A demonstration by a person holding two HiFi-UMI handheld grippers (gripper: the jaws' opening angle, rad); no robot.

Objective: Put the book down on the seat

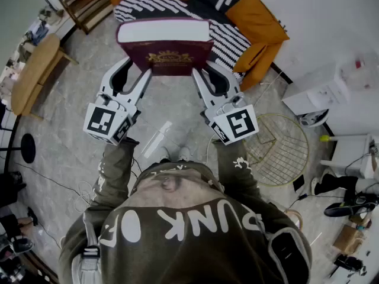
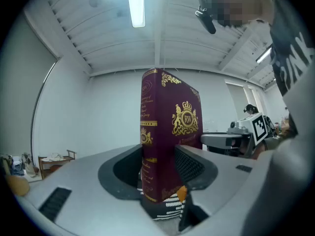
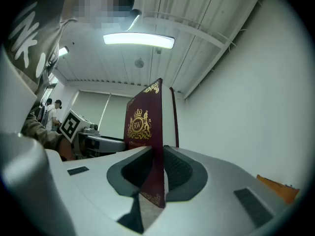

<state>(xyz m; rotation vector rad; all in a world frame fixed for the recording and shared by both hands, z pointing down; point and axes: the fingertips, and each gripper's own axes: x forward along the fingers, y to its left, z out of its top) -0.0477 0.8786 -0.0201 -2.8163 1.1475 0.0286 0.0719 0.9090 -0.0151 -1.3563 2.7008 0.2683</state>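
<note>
A thick maroon hardcover book with gold crests [image 1: 166, 47] is held up between the two grippers, in the air over the grey marbled floor [image 1: 77, 105]. It is just short of the front edge of the black-and-white striped seat [image 1: 148, 3] with its orange cushions [image 1: 260, 22]. In the head view the book's white page block faces up and the crested cover faces the person. Its far edge overlaps the seat's front edge in the picture, but it does not rest on the seat.

The left gripper [image 1: 133, 76] grips the book's left end. In the left gripper view the book [image 2: 167, 132] stands upright between the jaws with its spine towards the camera. The jaws are spread wide and both dark ribbed pads [image 2: 191, 165] press flat on the two covers, so the left gripper [image 2: 157, 173] is clamped across the book's full thickness.

The right gripper [image 1: 212, 76] grips the right end. In the right gripper view the book [image 3: 145, 132] is seen nearly edge-on, its crested cover turned to the left. The jaws of the right gripper [image 3: 156, 173] stand much closer together, and the pads [image 3: 178, 170] pinch a thin edge of the book between them. Whether that is the cover board alone cannot be told
</note>
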